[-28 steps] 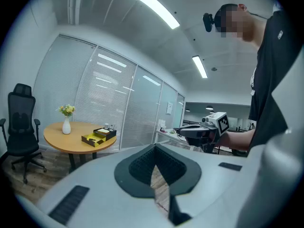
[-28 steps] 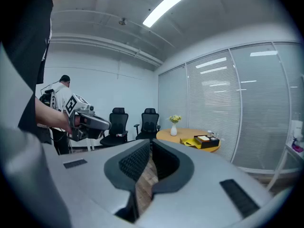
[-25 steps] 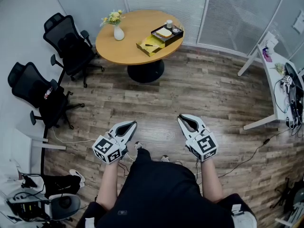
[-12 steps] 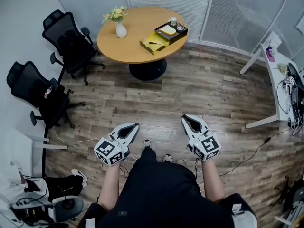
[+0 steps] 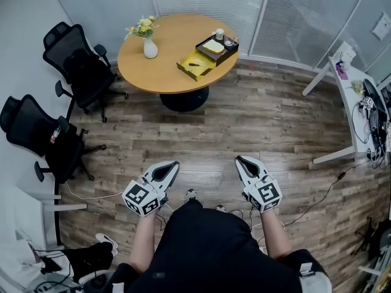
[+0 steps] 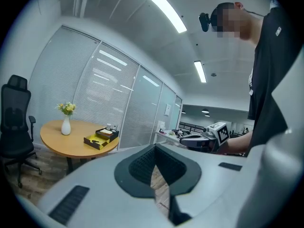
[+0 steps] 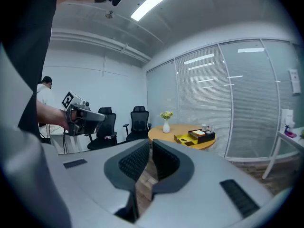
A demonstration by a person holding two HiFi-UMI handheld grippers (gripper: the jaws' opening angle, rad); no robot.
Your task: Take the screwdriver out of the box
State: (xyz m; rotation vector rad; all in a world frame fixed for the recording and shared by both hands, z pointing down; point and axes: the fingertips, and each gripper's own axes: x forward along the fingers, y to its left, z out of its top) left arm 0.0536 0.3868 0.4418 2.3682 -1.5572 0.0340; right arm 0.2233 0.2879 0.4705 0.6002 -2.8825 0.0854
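Observation:
The yellow box (image 5: 197, 63) lies open on the round wooden table (image 5: 160, 72) at the far side of the room. A small dark screwdriver (image 5: 193, 64) rests inside it. The box also shows small in the left gripper view (image 6: 97, 140) and the right gripper view (image 7: 186, 138). My left gripper (image 5: 173, 164) and right gripper (image 5: 240, 161) hang side by side over the wooden floor, far short of the table. Both are shut with nothing between the jaws, as the left gripper (image 6: 154, 147) and the right gripper (image 7: 151, 144) show in their own views.
A black tray (image 5: 217, 46) with a cup touches the box. A white vase of flowers (image 5: 150, 47) stands on the table's left. Two black office chairs (image 5: 76, 60) (image 5: 36, 127) stand at left. A white desk (image 5: 360, 96) and floor cables (image 5: 317, 203) are at right.
The head view has shifted a little, so the chairs sit nearer the left edge. Both grippers keep the same shut pose, slightly lower in the frame.

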